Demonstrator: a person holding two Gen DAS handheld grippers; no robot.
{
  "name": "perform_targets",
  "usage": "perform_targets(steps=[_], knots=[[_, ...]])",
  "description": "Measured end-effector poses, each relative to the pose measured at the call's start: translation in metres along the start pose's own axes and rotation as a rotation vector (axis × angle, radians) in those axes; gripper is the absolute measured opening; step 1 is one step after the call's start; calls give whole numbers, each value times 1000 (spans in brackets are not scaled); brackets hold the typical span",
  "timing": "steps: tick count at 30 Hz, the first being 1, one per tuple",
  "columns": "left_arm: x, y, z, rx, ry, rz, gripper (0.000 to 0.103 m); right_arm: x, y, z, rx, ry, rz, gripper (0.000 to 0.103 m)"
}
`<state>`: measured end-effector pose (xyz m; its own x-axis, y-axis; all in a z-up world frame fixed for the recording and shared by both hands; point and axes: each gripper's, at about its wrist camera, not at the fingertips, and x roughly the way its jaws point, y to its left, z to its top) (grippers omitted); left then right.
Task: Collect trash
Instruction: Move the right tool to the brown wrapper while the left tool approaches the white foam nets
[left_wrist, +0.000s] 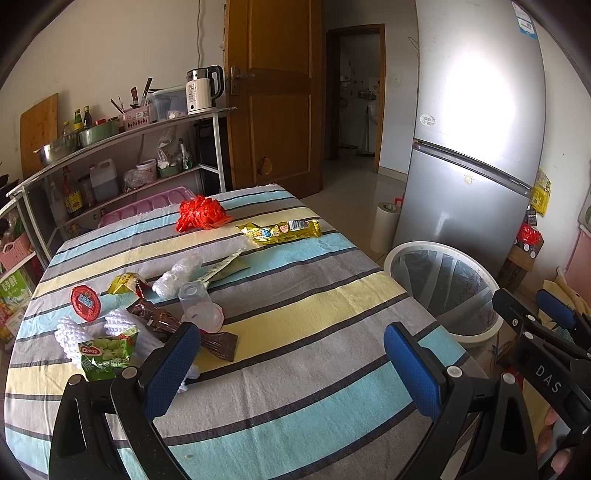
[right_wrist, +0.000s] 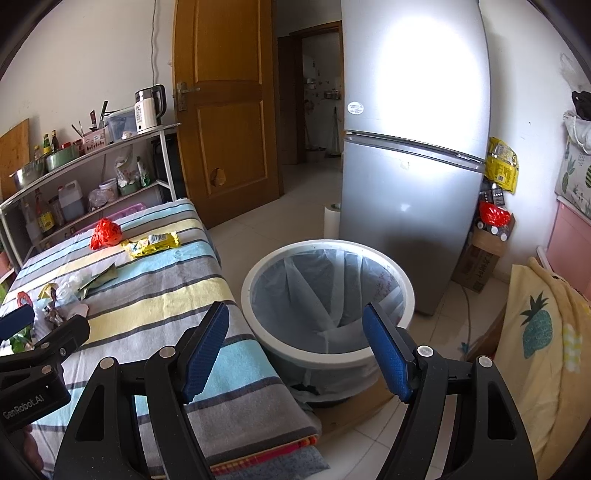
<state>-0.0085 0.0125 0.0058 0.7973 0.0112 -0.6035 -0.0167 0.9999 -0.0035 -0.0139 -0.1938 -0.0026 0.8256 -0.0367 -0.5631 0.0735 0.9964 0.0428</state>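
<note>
Left gripper (left_wrist: 291, 363) spread wide and holding nothing, poised over the near part of the striped tablecloth (left_wrist: 314, 306); right gripper (right_wrist: 295, 349) likewise spread and bare, hanging above the white bin (right_wrist: 328, 354) with its pale liner. Trash scattered over the table's left half: green snack packet (left_wrist: 107, 352) near the left edge, just beside the left gripper's left finger, touching white foam netting (left_wrist: 74, 334); red round lid (left_wrist: 85, 302) slightly farther in along that edge; brown wrapper (left_wrist: 166, 321) lying beside a clear upturned plastic cup (left_wrist: 199, 304) toward the middle; small yellow wrapper (left_wrist: 125, 282), crumpled clear plastic (left_wrist: 177, 275) and a flat greenish sachet (left_wrist: 225, 267) just beyond. Farther off, toward the far edge, a crumpled red plastic bag (left_wrist: 199, 214) and, to its right, a long yellow snack wrapper (left_wrist: 282, 230), well apart from the near cluster. Bin standing on the floor just off the table's right edge, between table and silver fridge (right_wrist: 413, 155). White paper roll (right_wrist: 332, 221) upright on the floor by the fridge's left corner. Behind the table, metal shelving (left_wrist: 122, 136) carrying a white kettle (left_wrist: 203, 90), bottles, bowls and a utensil holder; brown wooden door (left_wrist: 273, 92) beside it. Yellow pineapple-print cloth (right_wrist: 535, 325) at the right in the right wrist view.
</note>
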Motion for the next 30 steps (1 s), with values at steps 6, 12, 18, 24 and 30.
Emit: perform_targets(steps=[6, 12, 18, 24, 30], knots=[[-16, 36, -4, -40, -12, 61, 101, 4, 22, 4, -38, 3, 109, 75], [-34, 92, -14, -133, 6, 151, 101, 14, 61, 7, -102, 26, 253, 75], [-45, 157, -30, -261, 40, 236, 101, 32, 107, 8, -183, 81, 404, 75], [-44, 195, -42, -323, 111, 277, 100, 52, 152, 5, -291, 166, 495, 75], [-37, 210, -42, -387, 136, 191, 100, 60, 177, 6, -367, 200, 572, 75]])
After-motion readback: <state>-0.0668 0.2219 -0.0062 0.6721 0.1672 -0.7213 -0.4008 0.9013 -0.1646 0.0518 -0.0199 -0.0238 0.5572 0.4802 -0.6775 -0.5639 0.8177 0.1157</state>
